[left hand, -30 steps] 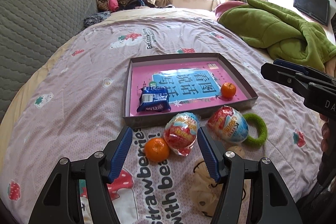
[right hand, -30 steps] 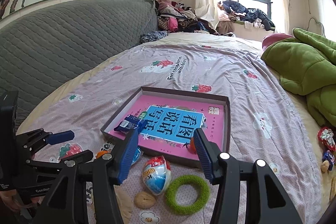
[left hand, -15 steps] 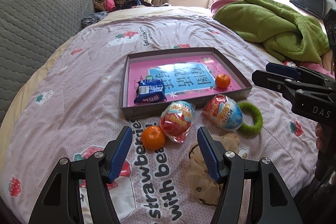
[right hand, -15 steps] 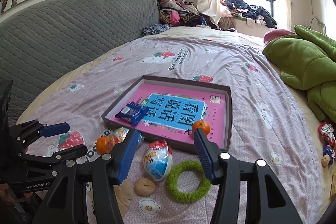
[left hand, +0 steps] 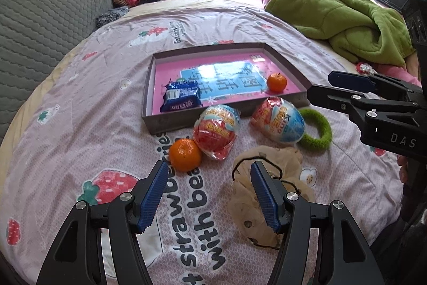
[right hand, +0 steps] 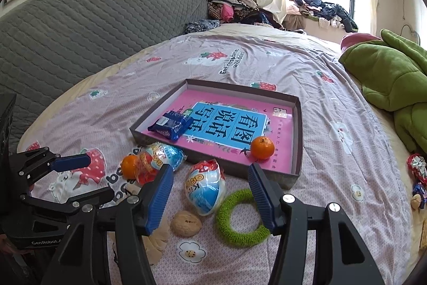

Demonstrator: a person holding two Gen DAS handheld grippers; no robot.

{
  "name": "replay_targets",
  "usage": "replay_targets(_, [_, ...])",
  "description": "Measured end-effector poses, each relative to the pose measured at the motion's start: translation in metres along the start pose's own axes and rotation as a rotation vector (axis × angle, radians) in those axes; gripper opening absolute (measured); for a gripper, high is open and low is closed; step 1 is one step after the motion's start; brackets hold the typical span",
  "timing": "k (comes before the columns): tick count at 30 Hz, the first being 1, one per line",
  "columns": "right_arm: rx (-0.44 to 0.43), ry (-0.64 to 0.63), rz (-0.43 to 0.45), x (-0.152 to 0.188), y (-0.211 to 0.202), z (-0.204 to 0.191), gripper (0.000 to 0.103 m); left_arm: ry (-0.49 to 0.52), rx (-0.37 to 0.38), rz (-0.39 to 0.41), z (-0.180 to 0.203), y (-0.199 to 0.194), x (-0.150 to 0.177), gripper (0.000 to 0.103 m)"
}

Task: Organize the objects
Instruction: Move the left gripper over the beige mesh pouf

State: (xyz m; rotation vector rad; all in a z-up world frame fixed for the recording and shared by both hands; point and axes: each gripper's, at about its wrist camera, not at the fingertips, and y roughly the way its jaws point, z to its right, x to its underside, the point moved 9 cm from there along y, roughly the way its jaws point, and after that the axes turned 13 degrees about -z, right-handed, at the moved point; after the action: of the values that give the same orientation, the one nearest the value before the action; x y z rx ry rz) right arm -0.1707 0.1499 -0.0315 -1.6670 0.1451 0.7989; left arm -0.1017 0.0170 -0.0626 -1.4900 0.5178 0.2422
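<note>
Left gripper [left hand: 208, 194] jaws released, empty, above the round orange tangerine [left hand: 184, 154] and red-blue foil-wrapped egg [left hand: 217, 130]. Right gripper [right hand: 208, 194] jaws opening, nothing between them, over the second foil egg [right hand: 206, 187], just in front of the shallow grey cardboard tray w/ pink book [right hand: 298, 135]. Risk: egg is slick and rounded, may squirt out on the soft bed; green fuzzy ring [right hand: 240, 218] and walnut [right hand: 186, 223] sit close, could get snagged.

both wrist views look down, near, sharing the tray [left hand: 170, 124].

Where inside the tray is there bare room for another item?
Free: the tray's middle and far half, between the blue snack packet and the tangerine. Crowded: the bedspread along its near wall, with two wrapped eggs and the green ring.
</note>
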Motion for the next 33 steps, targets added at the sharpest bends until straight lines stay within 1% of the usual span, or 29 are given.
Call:
replay_targets(15, [0.014,-0.028,-0.048,0.009,0.017,-0.004,0.058,0.010,0.031,-0.058,0.006,0.020,0.009,0.066])
replay_targets(33, [0.006,-0.056,-0.115,0.021,0.034,-0.012,0.058,0.011,0.069,-0.123,0.014,0.035,0.020,0.066])
